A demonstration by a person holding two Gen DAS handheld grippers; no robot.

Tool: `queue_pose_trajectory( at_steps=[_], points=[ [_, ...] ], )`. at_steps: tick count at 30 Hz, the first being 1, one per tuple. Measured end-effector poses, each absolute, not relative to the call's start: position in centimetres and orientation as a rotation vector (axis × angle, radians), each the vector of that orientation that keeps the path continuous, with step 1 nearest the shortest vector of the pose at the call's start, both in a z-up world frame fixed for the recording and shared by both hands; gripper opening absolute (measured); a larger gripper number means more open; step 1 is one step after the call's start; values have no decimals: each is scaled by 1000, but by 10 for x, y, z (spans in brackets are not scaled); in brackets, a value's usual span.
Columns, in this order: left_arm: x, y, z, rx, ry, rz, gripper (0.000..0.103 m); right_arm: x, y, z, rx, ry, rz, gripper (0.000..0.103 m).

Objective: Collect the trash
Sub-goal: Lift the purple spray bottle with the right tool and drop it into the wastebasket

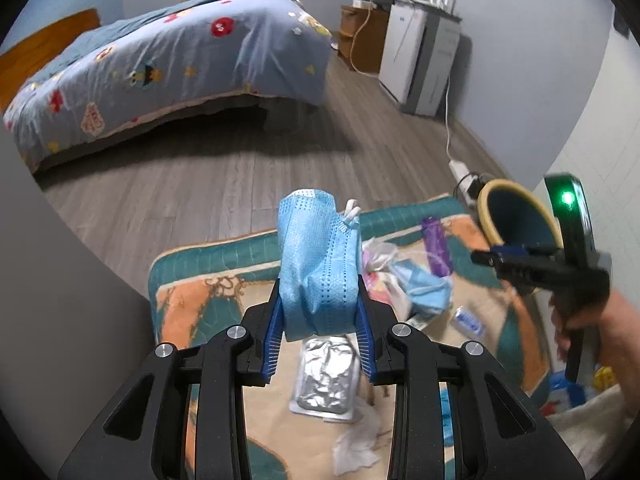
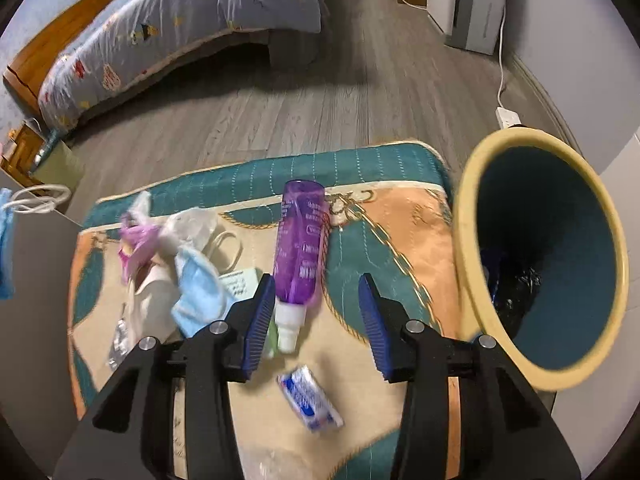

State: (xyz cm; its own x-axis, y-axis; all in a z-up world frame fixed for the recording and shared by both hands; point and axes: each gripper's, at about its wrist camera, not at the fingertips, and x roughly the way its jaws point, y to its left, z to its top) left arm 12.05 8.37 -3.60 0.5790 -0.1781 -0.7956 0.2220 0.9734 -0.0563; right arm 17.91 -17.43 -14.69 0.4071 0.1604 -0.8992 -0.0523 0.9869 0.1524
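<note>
At nine o'clock of the bin, the left gripper (image 1: 320, 316) clamps a crumpled blue face mask (image 1: 316, 264) above the mat (image 2: 392, 216). The right gripper (image 2: 316, 320) stands open and empty over the purple bottle (image 2: 300, 236), whose long axis runs twelve to six. The trash bin (image 2: 464, 240) lies at three o'clock, nearer the right hand.

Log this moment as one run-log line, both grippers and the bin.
left gripper: shut on crumpled blue face mask | right gripper: open, empty, above purple spray bottle | yellow-rimmed bin: beside mat

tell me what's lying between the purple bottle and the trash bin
Nothing: only bare mat lies between the purple bottle and the trash bin, seen in the right wrist view.
</note>
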Motion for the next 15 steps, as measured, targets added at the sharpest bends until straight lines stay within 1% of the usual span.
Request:
queue_pose_trajectory(
  at_steps=[10,11,13,15],
  points=[
    [134,76,-52,35,939,-261,34,217,-162,-189,143,1209,132,43],
    [135,75,-53,33,943,-265,34,218,-161,-191,140,1213,133,41],
    [137,72,-56,39,950,-273,34,220,-158,-195,135,1223,148,33],
    [137,69,-59,44,959,-277,34,218,-156,-196,134,1228,162,33]
  ],
)
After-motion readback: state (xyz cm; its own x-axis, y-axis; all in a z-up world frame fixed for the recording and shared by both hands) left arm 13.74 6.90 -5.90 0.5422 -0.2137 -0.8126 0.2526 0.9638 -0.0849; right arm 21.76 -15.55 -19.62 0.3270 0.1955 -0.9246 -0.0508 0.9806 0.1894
